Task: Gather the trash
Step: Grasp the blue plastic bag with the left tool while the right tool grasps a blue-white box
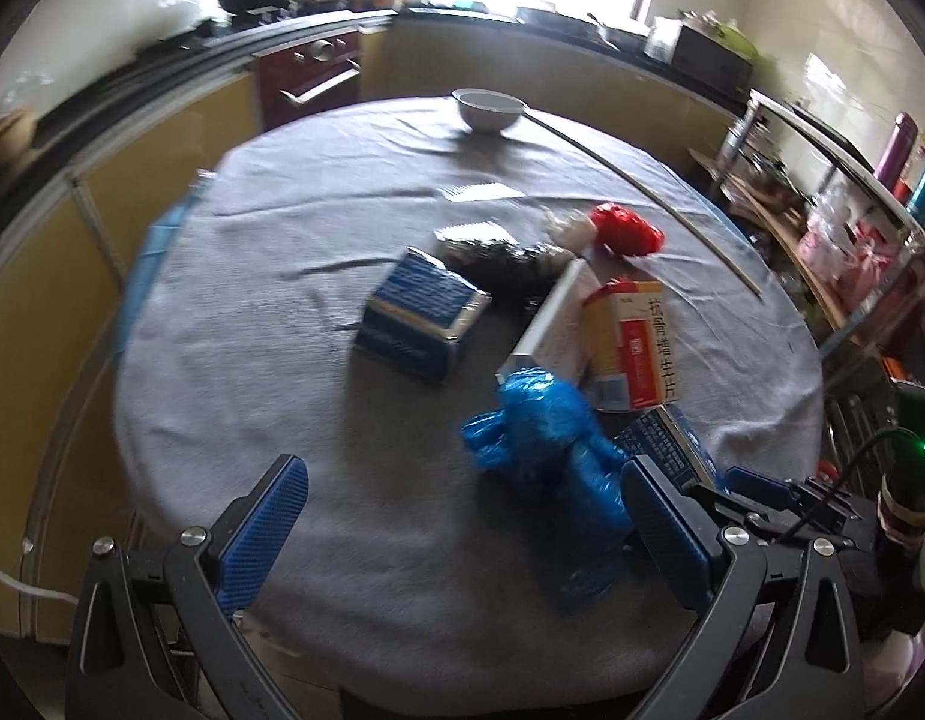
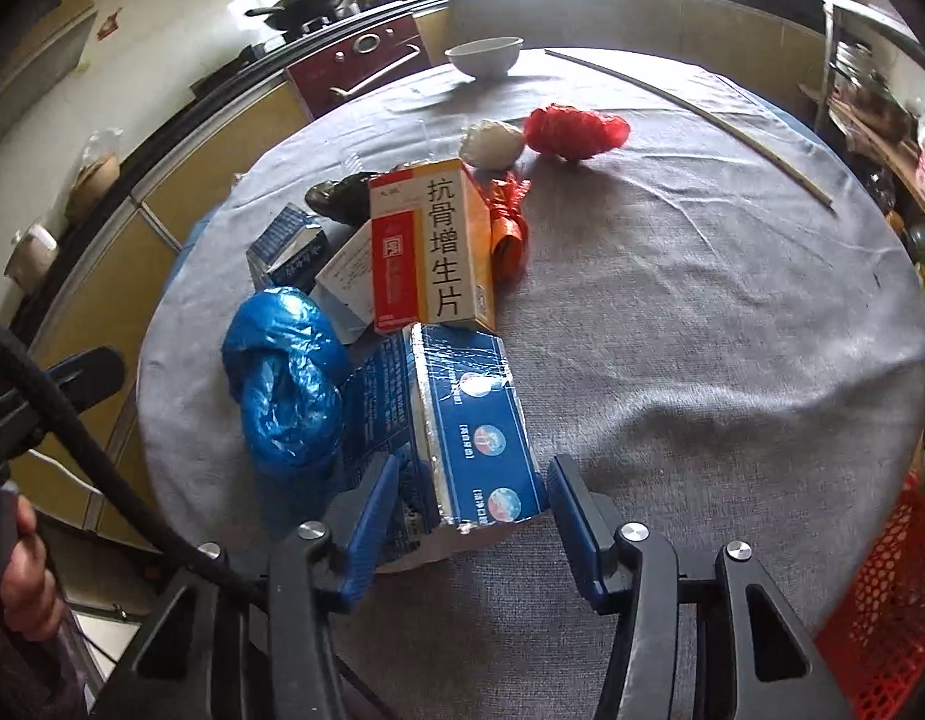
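Note:
Trash lies in a heap on the round grey-clothed table (image 1: 252, 360). A crumpled blue plastic bag (image 1: 546, 450) (image 2: 285, 384) lies nearest. A blue carton (image 2: 474, 426) lies between the open jaws of my right gripper (image 2: 471, 516); its pads do not press it. An orange medicine box (image 2: 429, 246) (image 1: 633, 348), a white box (image 1: 558, 324), a second blue carton (image 1: 420, 312), a red bag (image 2: 573, 129) (image 1: 627, 228) and a white wad (image 2: 492, 144) lie behind. My left gripper (image 1: 462, 534) is open and empty, just left of the blue bag.
A white bowl (image 1: 489, 108) and a long thin stick (image 1: 654, 192) lie at the table's far side. A white comb (image 1: 480, 192) lies mid-table. A red mesh basket (image 2: 888, 612) stands at the right, below the table edge. Kitchen counters and a shelf rack surround the table.

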Demonstrator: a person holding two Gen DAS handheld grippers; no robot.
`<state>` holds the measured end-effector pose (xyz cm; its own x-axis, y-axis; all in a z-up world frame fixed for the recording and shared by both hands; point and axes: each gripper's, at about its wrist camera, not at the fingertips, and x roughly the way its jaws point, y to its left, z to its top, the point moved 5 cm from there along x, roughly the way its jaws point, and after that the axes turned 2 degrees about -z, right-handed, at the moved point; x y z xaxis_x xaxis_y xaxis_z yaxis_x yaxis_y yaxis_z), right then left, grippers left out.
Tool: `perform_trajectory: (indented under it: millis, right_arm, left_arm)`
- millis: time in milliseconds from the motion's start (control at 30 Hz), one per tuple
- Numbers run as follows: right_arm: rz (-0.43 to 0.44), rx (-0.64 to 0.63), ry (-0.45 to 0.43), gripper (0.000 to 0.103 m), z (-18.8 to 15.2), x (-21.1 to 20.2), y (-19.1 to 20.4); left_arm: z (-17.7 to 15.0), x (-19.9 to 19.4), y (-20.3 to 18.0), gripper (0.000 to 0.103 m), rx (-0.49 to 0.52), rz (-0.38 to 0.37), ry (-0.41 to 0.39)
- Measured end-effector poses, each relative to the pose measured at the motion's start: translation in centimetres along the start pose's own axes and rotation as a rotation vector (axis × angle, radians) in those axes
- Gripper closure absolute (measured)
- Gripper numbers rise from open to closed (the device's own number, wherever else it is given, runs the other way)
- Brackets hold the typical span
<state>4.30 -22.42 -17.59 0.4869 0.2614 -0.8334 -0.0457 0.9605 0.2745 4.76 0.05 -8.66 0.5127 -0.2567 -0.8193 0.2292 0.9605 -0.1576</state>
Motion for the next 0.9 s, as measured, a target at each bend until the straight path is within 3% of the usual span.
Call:
perform_trajectory:
  millis: [100,200,267,433,500,567,733,900]
  right_arm:
    - [-0.013,0.032,0.008,0.048,0.0,-0.2,-0.6]
    - [0.032,0.115,0.034,0.04,0.0,0.0,-1.6]
    - [0.059,0.155,0.038,0.039,0.1,0.2,-2.0]
    - [0.094,0.146,0.074,0.038,0.8,0.8,-2.1]
    - [0.122,0.116,0.068,0.037,1.0,0.7,-1.7]
    - [0.133,0.082,0.072,0.037,0.9,0.6,-1.3]
    - [0.125,-0.028,0.064,0.036,0.4,-0.1,0.1]
    - [0.068,-0.15,0.057,0.031,-0.1,0.5,1.9]
  left_arm:
    - [0.7,1.7,-0.2,0.0,0.014,-0.033,0.047]
    - [1.2,3.5,-0.3,0.0,0.0,-0.069,0.109]
    - [1.2,4.6,-0.3,0.0,-0.024,-0.1,0.149]
    - [0.7,6.5,0.3,0.0,-0.11,-0.134,0.21]
    - [0.5,6.9,0.7,0.007,-0.151,-0.145,0.219]
    - [0.2,7.5,1.0,0.023,-0.189,-0.163,0.236]
    - [-0.6,7.6,0.6,0.047,-0.234,-0.243,0.249]
    - [-0.8,6.9,0.2,0.057,-0.209,-0.231,0.24]
